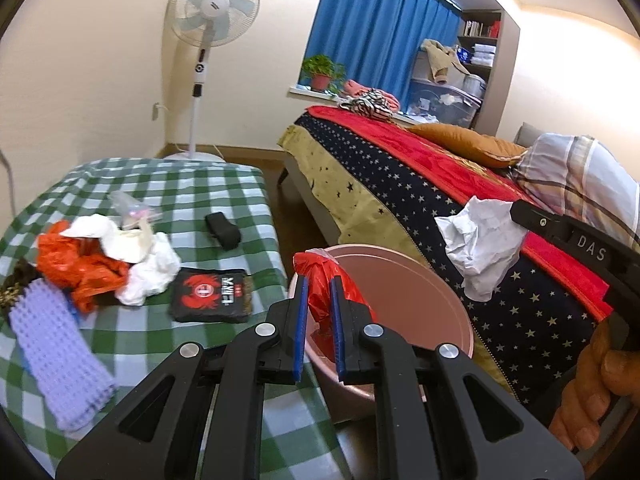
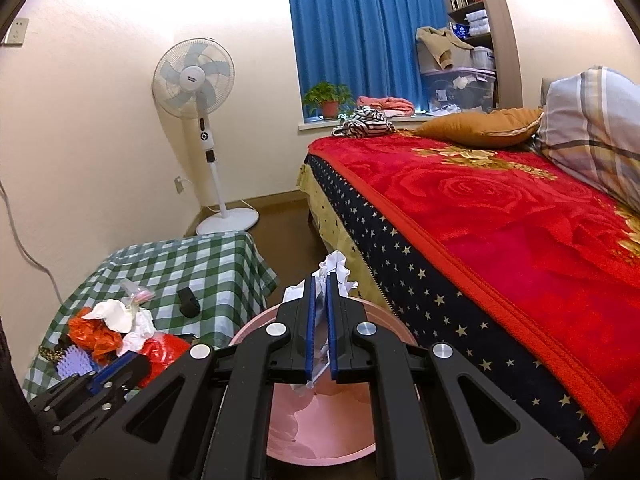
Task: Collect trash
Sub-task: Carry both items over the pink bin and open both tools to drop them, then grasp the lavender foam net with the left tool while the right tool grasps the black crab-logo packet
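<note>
Left gripper (image 1: 320, 312) clamps red bag (image 1: 326, 280), right gripper (image 2: 320, 328) clamps crumpled paper (image 2: 334, 270); both over pink bin (image 2: 320, 420), ready for dropping.

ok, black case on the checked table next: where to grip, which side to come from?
Take the black case across its narrow width, near the middle. It lies flat and alone on the checked cloth, long axis slanting away, clear of the trash pile. Likely best from above, jaws straddling the long sides. Both grippers are full now, so drop those loads first.
</note>
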`<move>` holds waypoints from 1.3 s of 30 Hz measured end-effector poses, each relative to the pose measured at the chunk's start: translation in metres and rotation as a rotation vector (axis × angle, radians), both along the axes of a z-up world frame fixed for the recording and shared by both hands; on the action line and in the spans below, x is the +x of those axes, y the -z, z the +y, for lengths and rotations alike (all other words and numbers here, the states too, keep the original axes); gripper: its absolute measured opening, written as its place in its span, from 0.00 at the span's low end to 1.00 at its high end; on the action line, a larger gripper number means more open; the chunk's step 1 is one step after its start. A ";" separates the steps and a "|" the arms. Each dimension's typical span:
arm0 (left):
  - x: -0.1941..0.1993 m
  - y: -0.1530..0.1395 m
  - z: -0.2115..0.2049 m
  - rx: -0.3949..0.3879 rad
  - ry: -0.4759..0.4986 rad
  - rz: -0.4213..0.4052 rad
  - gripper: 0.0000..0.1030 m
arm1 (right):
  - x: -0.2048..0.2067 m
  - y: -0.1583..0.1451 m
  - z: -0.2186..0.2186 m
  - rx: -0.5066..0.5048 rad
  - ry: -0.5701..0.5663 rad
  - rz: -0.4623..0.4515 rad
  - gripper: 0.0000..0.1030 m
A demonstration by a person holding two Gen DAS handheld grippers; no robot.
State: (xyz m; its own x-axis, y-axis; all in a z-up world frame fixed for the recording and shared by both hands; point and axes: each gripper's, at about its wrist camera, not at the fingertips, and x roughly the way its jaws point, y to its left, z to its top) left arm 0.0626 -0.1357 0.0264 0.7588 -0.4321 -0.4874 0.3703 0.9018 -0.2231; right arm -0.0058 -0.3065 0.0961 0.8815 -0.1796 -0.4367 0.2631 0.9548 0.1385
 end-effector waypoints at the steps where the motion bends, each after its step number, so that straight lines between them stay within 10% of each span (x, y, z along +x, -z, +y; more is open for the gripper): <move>1: 0.002 0.002 -0.004 0.002 0.006 0.002 0.11 | 0.002 0.002 -0.001 0.000 0.004 0.006 0.06; 12: 0.021 0.014 -0.024 -0.024 0.064 0.030 0.14 | 0.011 0.010 -0.007 -0.010 0.051 0.035 0.10; 15: 0.021 0.013 -0.023 -0.048 0.072 0.032 0.42 | 0.010 0.012 -0.011 0.009 0.075 0.042 0.39; 39: -0.025 0.003 0.048 0.008 -0.090 -0.012 0.28 | -0.013 -0.001 0.017 0.024 -0.035 -0.005 0.47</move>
State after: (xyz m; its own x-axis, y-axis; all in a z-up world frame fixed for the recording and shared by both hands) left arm 0.0375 -0.0876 0.0230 0.8004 -0.3575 -0.4812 0.2899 0.9335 -0.2113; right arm -0.0193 -0.2895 0.0967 0.8891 -0.1382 -0.4363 0.2289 0.9598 0.1625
